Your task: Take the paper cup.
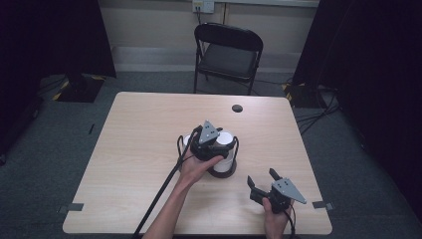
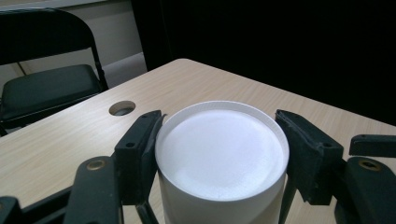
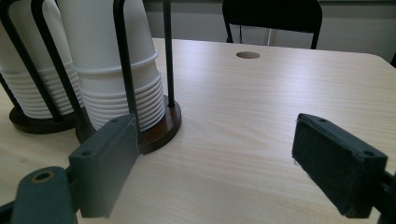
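straddling the top of a stack of white cups (image 2: 222, 161), the left gripper (image 2: 219, 154) has one black pad (image 2: 135, 149) against the cup's left side and the other pad (image 2: 308, 154) at its right side; the left pad touches the wall, the right one looks touching or only just off it, so i cannot tell for certain that the cup is pinched. in the high view the same gripper (image 1: 213, 144) sits over the cups near the middle of the table (image 1: 134, 149), held by the person's left hand (image 1: 194, 169), its cable trailing back toward the table's near edge.

between the fingers and beyond them lies bare wood, then a round cable hole (image 2: 122, 108) ahead and to the left, and a black folding chair (image 1: 228, 52) past the far edge.

the right gripper (image 3: 217, 158) is spread wide, nothing between its pads. just beyond its left pad (image 3: 105, 163) stands a dark round base (image 3: 161, 126) with black wire uprights (image 3: 125, 65) caging a nested cup stack (image 3: 116, 70); a second caged stack (image 3: 30, 70) stands farther left. those uprights stand between this gripper and the cup walls. in the high view the right gripper (image 1: 263, 184) rests near the table's near right corner, well apart from the cups, in the right hand (image 1: 276, 219).
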`<state>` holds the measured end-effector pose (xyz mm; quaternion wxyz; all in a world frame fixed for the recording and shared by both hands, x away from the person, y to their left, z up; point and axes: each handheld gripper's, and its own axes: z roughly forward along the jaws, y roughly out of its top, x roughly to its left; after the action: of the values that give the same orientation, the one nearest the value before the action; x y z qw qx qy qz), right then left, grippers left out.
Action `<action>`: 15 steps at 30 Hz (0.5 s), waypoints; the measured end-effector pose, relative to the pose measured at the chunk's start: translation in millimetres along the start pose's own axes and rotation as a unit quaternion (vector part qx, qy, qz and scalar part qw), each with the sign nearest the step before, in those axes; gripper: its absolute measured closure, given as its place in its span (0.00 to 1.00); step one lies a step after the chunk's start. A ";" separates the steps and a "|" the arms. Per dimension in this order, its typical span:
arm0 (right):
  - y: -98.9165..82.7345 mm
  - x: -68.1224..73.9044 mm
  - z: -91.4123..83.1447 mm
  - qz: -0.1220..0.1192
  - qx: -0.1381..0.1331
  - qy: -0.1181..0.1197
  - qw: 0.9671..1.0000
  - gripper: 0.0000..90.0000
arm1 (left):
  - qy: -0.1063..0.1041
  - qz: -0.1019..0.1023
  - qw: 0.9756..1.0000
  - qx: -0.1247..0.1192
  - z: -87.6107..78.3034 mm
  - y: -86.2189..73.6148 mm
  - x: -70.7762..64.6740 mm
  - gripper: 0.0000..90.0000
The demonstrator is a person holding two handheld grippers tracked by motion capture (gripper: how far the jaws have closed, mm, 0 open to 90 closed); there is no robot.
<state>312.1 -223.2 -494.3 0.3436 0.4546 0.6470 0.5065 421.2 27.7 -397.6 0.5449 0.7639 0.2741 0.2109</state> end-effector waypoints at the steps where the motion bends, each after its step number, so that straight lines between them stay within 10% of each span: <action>1: 0.0 0.0 -0.1 0.001 0.000 0.000 1.000 0.16 | 0.002 0.004 1.000 -0.004 -1.0 0.9 -0.3 0.38; 15: 0.2 0.1 0.1 0.002 0.002 0.001 1.000 0.16 | 0.003 0.002 0.999 -0.034 -10.5 7.5 -1.9 0.38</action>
<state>312.2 -223.0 -494.1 0.3413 0.4565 0.6471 0.5064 414.6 32.0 -387.1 0.5691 0.7449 0.2666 0.2239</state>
